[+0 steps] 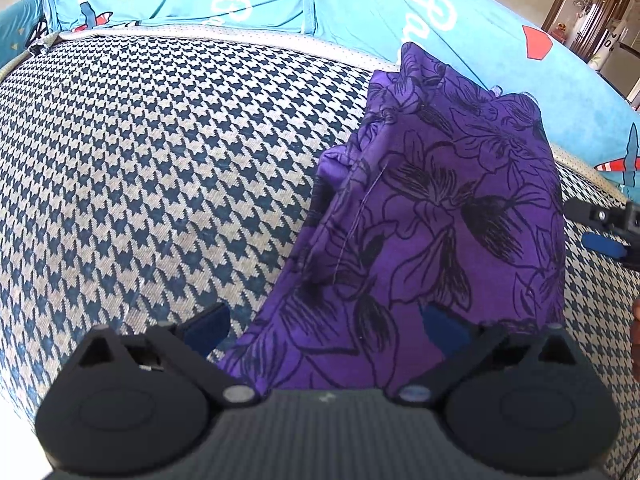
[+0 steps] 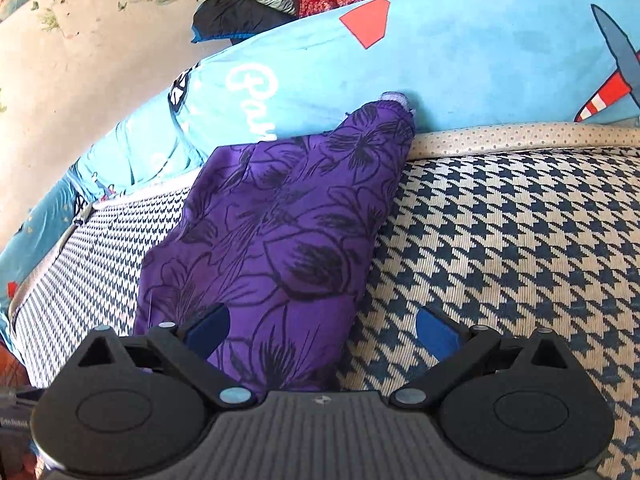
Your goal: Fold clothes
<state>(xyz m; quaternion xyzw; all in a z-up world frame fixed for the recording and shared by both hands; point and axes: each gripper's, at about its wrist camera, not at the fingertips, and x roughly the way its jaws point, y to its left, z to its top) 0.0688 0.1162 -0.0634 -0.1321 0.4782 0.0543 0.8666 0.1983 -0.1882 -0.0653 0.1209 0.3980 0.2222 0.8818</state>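
A purple garment with black flower outlines (image 1: 440, 208) lies folded into a long strip on the houndstooth seat cushion (image 1: 160, 168); its far end leans against a light blue back cushion. My left gripper (image 1: 326, 334) is open just over the garment's near end, with the cloth running between its blue fingers (image 1: 208, 330). In the right wrist view the garment (image 2: 272, 240) stretches away to the left of centre. My right gripper (image 2: 323, 334) is open at the garment's near right edge, one finger over cloth and one over the seat cushion (image 2: 500, 240). The right gripper's tip (image 1: 608, 236) shows at the right edge of the left wrist view.
Light blue printed back cushions (image 1: 240, 4) (image 2: 440, 64) line the far side of the seat. A beige piped edge (image 2: 520, 136) runs below them. Behind the sofa are piled clothes (image 2: 256, 12), a patterned wall (image 2: 80, 60) and a doorway (image 1: 588, 12).
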